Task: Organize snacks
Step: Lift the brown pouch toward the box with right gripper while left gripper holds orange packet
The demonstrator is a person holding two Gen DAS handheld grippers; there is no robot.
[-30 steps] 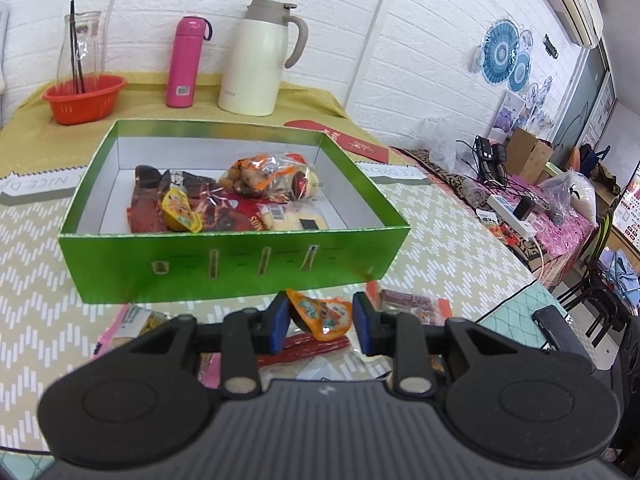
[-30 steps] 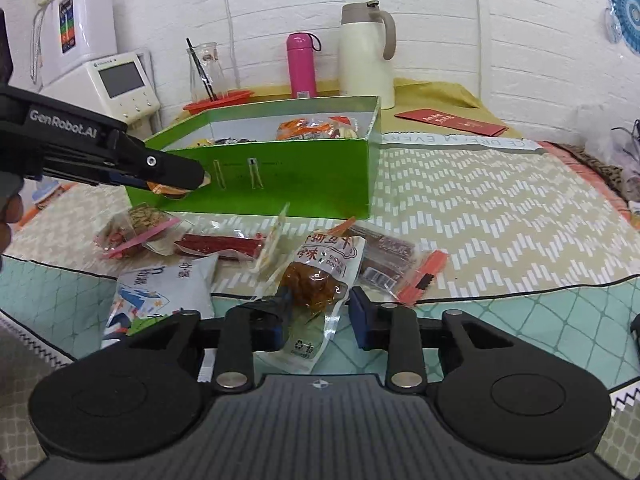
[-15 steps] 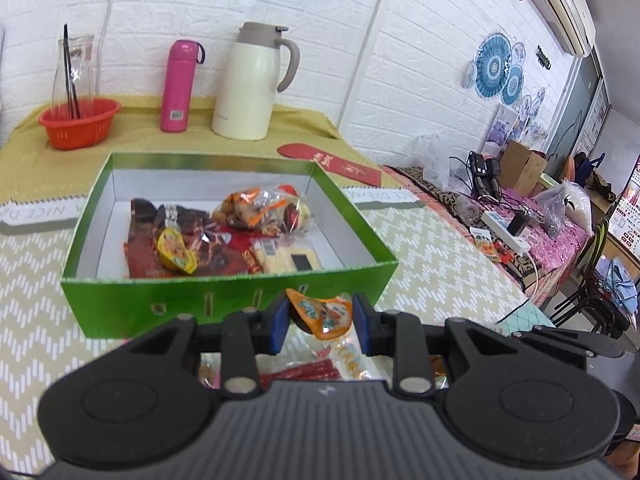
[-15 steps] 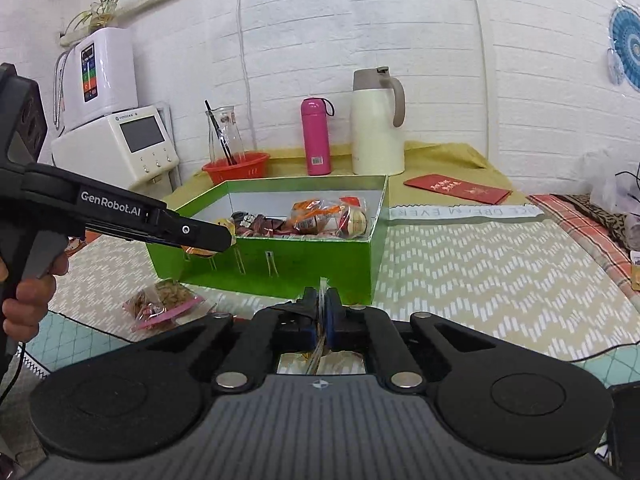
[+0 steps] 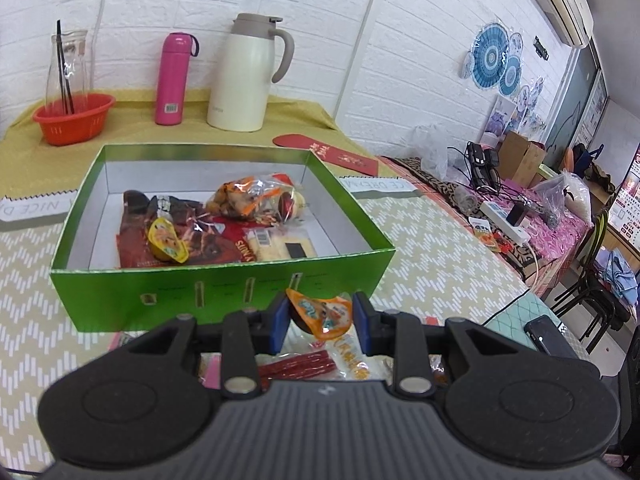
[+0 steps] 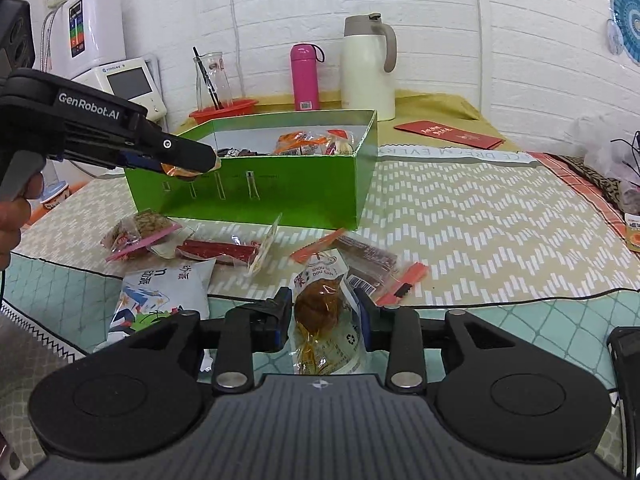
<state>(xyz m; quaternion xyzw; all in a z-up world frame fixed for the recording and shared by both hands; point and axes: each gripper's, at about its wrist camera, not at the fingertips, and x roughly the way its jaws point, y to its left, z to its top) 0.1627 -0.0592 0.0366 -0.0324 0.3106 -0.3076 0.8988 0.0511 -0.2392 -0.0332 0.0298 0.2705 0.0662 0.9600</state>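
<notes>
- Jaws first: my left gripper [image 5: 320, 318] holds a small orange jelly cup [image 5: 320, 312] between its blue pads, raised in front of the near wall of the green box [image 5: 224, 284]; seen from the right wrist, the same gripper [image 6: 188, 164] hangs at the box's near left corner with the orange cup [image 6: 182, 170] pinched at its tip.
- My right gripper [image 6: 322, 314] stands part-open around a clear packet with a brown snack [image 6: 322, 308] inside; the packet sits between the pads, touching or nearly touching the right one, with a gap on the left; I cannot tell whether it is truly clamped.
- Just beyond that packet lie a dark snack bag with orange-red edges [image 6: 368, 258], a red sausage stick in clear wrap [image 6: 218, 250], a pink-edged bag of seeds [image 6: 138, 230] and a white-and-blue pouch [image 6: 160, 294], all on the tablecloth [image 6: 480, 220] in front of the box.
- Inside the box, against its white floor, rest dark red packets [image 5: 160, 236], a second yellow jelly cup [image 5: 166, 240], a clear bag of orange-wrapped sweets [image 5: 252, 198] and a pale block-shaped packet [image 5: 280, 244].
- Behind the box stand a white thermos jug [image 5: 248, 76], a pink flask [image 5: 174, 78] and a glass bottle in a red basket [image 5: 74, 118]; a red envelope [image 5: 328, 152] lies flat to the right.
</notes>
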